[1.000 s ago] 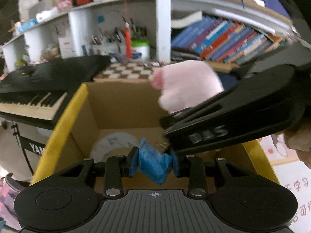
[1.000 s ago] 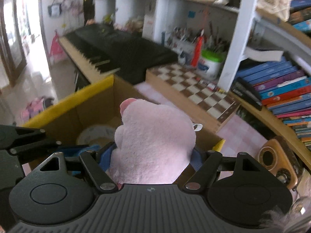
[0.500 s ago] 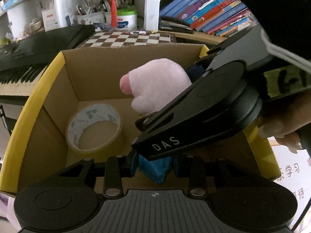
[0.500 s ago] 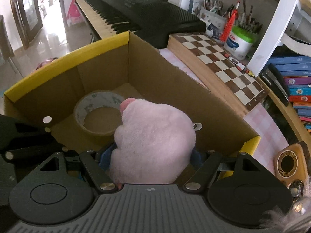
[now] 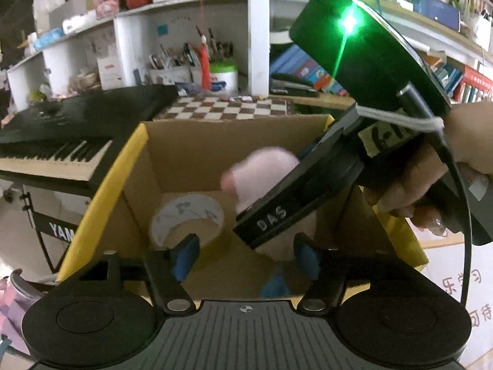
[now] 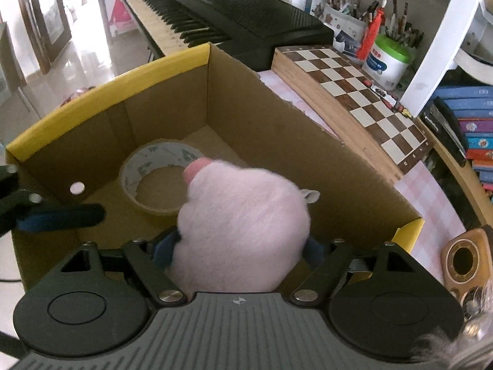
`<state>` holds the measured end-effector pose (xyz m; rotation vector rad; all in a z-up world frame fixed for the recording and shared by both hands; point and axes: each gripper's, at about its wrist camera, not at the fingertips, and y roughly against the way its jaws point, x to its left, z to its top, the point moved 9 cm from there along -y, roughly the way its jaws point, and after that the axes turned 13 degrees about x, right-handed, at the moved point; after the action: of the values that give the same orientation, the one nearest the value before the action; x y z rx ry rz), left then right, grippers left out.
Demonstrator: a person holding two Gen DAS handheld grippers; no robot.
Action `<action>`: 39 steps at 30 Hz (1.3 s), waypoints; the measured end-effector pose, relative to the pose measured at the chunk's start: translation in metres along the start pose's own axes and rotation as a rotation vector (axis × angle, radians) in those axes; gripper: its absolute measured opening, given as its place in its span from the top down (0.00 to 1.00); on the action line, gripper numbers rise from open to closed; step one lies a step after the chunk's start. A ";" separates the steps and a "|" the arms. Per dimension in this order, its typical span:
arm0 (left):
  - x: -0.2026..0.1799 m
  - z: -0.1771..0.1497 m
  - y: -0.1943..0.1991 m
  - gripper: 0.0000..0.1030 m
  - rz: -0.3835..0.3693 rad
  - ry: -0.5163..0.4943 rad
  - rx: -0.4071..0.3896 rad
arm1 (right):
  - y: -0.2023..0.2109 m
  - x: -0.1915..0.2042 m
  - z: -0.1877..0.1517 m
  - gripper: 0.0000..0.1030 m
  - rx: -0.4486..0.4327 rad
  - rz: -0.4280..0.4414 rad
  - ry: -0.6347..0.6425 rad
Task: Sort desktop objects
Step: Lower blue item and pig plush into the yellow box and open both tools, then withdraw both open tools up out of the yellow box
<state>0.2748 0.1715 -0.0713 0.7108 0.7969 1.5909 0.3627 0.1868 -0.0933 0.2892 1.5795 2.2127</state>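
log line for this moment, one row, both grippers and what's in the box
left gripper: jaws just opened, blue item dropped below | right gripper: opening, pink plush between jaws over cardboard box | box holds tape roll

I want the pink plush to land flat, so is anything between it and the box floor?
Nothing visible directly under the pink plush; the tape roll lies flat on the cardboard box floor just beyond it.

cardboard box [image 6: 277, 129], chessboard [image 6: 354, 92] on desk [image 6: 431, 191]
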 end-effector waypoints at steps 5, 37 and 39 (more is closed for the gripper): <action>0.006 -0.003 0.013 0.23 0.010 0.012 -0.040 | 0.016 0.002 0.005 0.13 -0.066 0.015 -0.047; 0.020 -0.049 0.122 0.13 0.044 0.090 -0.225 | 0.174 -0.006 -0.141 0.13 -0.443 -0.159 -0.499; 0.017 -0.056 0.126 0.12 0.035 0.092 -0.228 | 0.180 0.000 -0.155 0.13 -0.453 -0.177 -0.517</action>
<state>0.1548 0.1684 -0.0011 0.4928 0.6590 1.7235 0.2654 0.0041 0.0237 0.5090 0.7813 2.0633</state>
